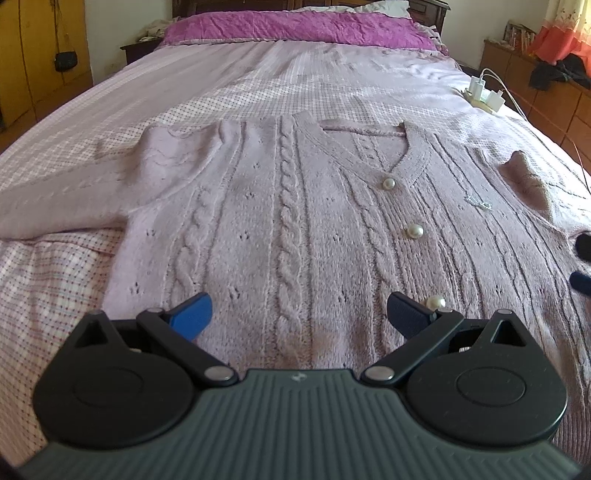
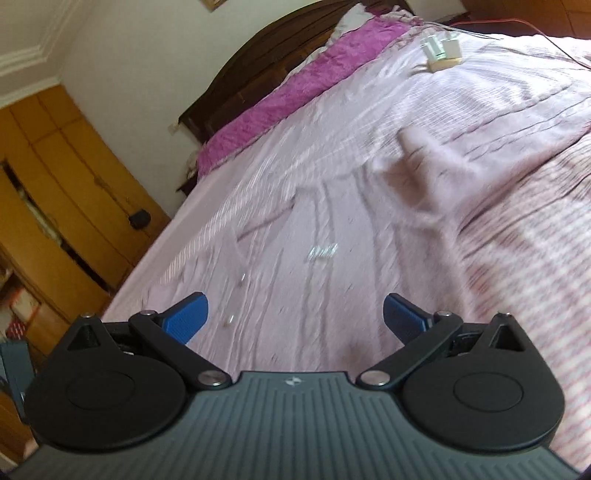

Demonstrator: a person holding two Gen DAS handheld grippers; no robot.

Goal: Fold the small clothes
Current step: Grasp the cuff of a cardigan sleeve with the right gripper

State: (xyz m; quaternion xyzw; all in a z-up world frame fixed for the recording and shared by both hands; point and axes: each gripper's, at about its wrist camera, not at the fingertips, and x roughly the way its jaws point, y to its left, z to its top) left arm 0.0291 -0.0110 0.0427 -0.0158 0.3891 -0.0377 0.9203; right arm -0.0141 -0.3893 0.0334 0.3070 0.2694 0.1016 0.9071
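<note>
A pale lilac cable-knit cardigan [image 1: 295, 206] with pearl buttons [image 1: 414, 231] lies flat, front up, on the bed. Its left sleeve [image 1: 62, 199] stretches out to the left. Its right shoulder area is bunched into a small peak [image 1: 524, 177]. My left gripper [image 1: 299, 314] is open and empty, low over the cardigan's lower front. My right gripper [image 2: 295, 314] is open and empty over the cardigan's right side [image 2: 332, 258]; that view is tilted and motion-blurred. The right gripper's blue fingertips [image 1: 581, 258] show at the right edge of the left wrist view.
The bed has a checked lilac sheet [image 1: 55, 295] and a magenta pillow cover [image 1: 295, 29] at the head. A power strip with white chargers [image 1: 484, 94] sits on the bed's far right, also in the right wrist view [image 2: 441, 51]. A wooden dresser [image 1: 546, 96] stands right; a yellow wardrobe [image 2: 55, 192] left.
</note>
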